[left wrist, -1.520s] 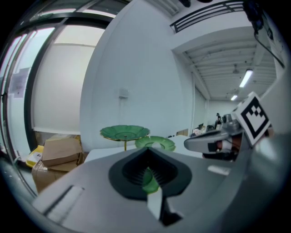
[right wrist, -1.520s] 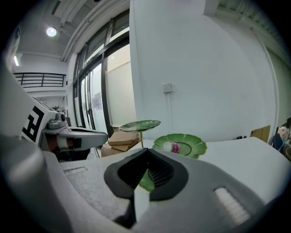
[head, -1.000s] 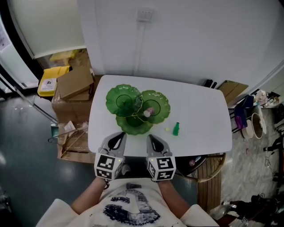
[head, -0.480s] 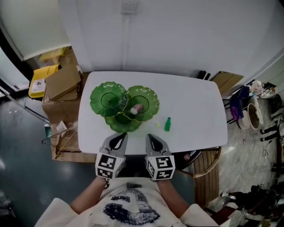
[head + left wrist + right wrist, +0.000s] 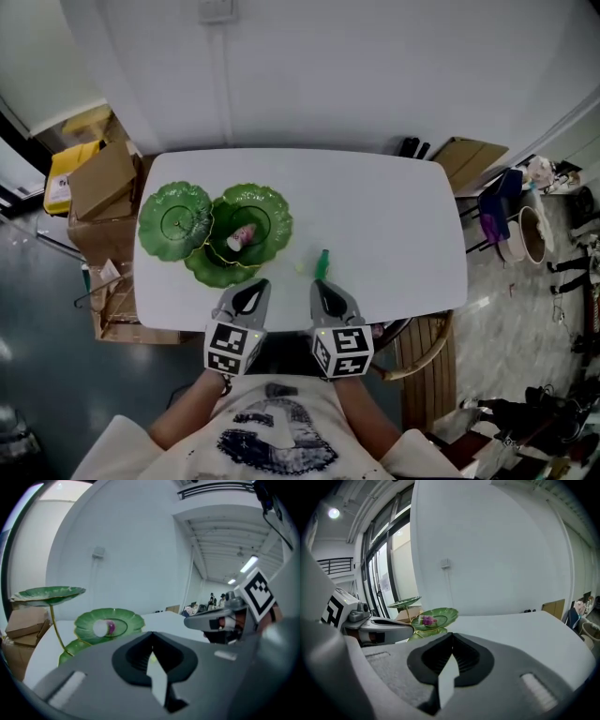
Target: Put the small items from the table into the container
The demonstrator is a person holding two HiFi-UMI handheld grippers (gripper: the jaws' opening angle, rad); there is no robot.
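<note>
A green three-dish leaf stand point(image 5: 173, 220) is on the left of the white table point(image 5: 394, 225). Its middle dish point(image 5: 108, 625) holds a pink and white item point(image 5: 242, 236). A small green bottle point(image 5: 322, 264) stands on the table, with a tiny yellow-green piece point(image 5: 302, 269) to its left. My left gripper point(image 5: 251, 292) and right gripper point(image 5: 325, 292) hover side by side over the table's near edge, both shut and empty. The bottle is just ahead of the right one. The right gripper view shows the dish point(image 5: 435, 617) and the left gripper point(image 5: 384, 623) beside it.
Cardboard boxes point(image 5: 98, 183) and a yellow box point(image 5: 64, 173) sit on the floor left of the table. A wooden chair point(image 5: 427, 361) stands at the near right corner. Bags and clutter point(image 5: 502, 220) lie to the right. A white wall runs behind the table.
The table and its objects have slid left in the head view. Both grippers have shifted right along the near edge, from in front of the dishes to in front of the bottle. Jaws stayed shut.
</note>
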